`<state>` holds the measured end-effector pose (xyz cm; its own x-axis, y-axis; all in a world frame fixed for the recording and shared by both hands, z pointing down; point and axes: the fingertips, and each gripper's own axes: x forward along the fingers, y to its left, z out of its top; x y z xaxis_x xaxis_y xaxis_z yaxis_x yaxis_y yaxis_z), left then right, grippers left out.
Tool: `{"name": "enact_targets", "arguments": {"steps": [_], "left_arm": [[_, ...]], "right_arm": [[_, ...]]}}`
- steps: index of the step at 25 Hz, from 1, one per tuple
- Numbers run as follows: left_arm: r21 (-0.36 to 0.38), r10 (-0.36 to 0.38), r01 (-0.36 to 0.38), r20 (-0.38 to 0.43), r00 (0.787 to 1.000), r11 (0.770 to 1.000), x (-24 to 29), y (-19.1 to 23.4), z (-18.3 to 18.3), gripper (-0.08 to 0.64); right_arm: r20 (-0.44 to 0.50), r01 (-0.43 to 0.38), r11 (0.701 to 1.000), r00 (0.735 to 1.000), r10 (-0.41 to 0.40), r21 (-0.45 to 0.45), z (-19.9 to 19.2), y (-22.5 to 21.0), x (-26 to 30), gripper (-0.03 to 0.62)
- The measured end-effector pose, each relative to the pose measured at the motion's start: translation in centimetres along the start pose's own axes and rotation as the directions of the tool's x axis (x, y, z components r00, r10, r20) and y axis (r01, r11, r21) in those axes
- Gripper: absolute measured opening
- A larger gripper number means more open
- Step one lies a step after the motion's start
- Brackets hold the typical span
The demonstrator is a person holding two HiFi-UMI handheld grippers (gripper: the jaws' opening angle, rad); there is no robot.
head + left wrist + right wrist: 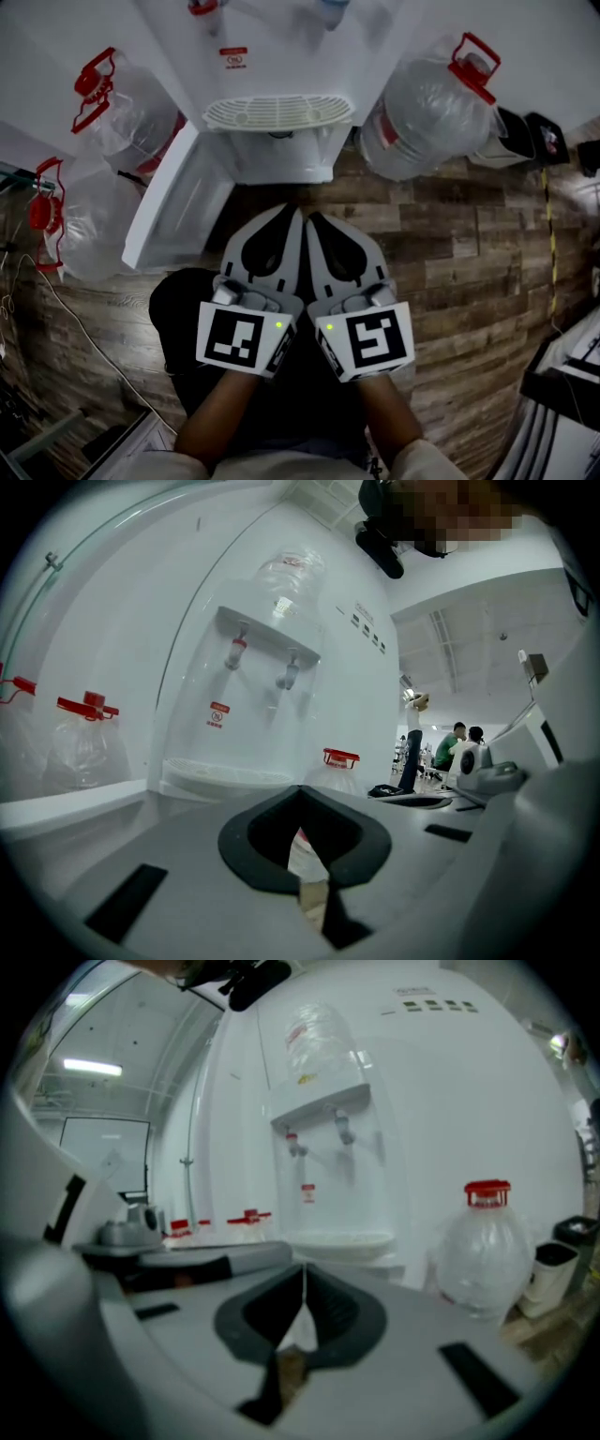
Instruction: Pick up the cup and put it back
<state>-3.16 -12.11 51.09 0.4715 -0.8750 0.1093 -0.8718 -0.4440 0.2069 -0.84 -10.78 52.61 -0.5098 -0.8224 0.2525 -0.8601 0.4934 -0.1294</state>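
Note:
No cup shows in any view. A white water dispenser [281,56] stands ahead, with a slotted drip tray [278,111] under its two taps [236,652]. My left gripper [296,212] and right gripper [313,217] are held side by side just in front of the dispenser's base, both pointing at it. Each is shut with nothing between the jaws: the left gripper [300,789] has its tips together in its own view, and so does the right gripper [304,1265]. The drip tray [342,1238] lies just beyond the right jaws.
Large clear water bottles with red caps flank the dispenser: one at the right [431,108], two at the left [122,108] [80,220]. A white door panel [178,197] hangs open at the lower left. Black bins [525,136] stand on the wood floor [469,262].

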Motion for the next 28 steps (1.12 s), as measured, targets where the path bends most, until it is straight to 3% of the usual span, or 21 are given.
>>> {"name": "enact_targets", "arguments": {"steps": [10,13,18,21,28], "left_arm": [[0.027,0.008,-0.009,0.025,1.000,1.000,3.2,1.4,-5.4,0.009],[0.068,0.047,-0.048,0.015,0.999,0.997,5.3,3.3,-8.1,0.009],[0.037,0.076,-0.078,0.052,0.996,0.996,8.5,7.5,-11.0,0.009],[0.038,0.096,-0.097,0.026,0.995,0.995,9.9,9.9,-13.1,0.009],[0.081,0.103,-0.101,-0.024,0.994,0.992,13.8,13.5,-16.9,0.009]], "right_arm": [[0.010,0.000,1.000,1.000,-0.001,0.008,-3.0,-2.1,1.8,0.025],[0.001,0.025,1.000,1.000,-0.025,0.012,-4.5,-2.9,2.9,0.025],[-0.037,0.037,0.999,0.999,-0.036,0.011,-7.5,-4.7,5.9,0.025],[-0.015,0.066,0.996,0.998,-0.066,0.057,-8.1,-6.2,6.9,0.025],[-0.040,0.057,0.997,0.998,-0.055,0.046,-9.7,-5.8,9.1,0.025]]}}
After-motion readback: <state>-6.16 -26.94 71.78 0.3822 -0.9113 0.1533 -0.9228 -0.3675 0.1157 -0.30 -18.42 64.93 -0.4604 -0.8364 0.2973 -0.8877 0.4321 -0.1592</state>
